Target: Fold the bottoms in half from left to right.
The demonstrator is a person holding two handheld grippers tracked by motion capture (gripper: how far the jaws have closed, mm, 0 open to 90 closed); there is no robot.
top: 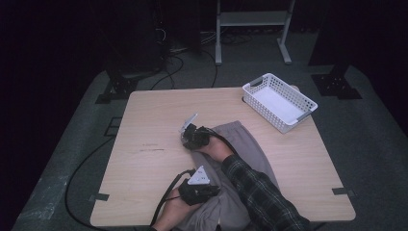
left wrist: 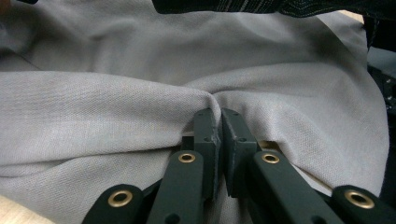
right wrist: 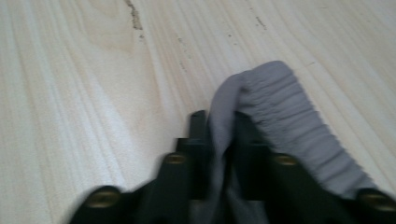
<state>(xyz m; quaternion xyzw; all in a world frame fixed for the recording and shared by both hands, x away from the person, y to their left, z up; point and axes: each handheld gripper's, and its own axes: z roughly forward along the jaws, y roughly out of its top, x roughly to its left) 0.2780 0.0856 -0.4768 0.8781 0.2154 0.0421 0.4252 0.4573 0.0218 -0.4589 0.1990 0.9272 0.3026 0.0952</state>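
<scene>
Garment: my grey shorts (top: 240, 159) lie on the near half of the table (top: 144, 125), well apart from the white basket (top: 279, 101).
Left claw (left wrist: 218, 122): pinched tight on a fold of the cloth.
Right claw (right wrist: 219, 126): clamped on the elastic waistband (right wrist: 280, 102), just off the wood.
Handling: I judge it light, limp, not fragile; it will sag and bunch.
Hold: I'd grip the thick waistband; thin folds may slip.

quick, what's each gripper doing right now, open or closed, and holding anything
Left gripper: closed, pinching a fold of the grey garment.
Right gripper: closed on the garment's elastic waistband.
</scene>
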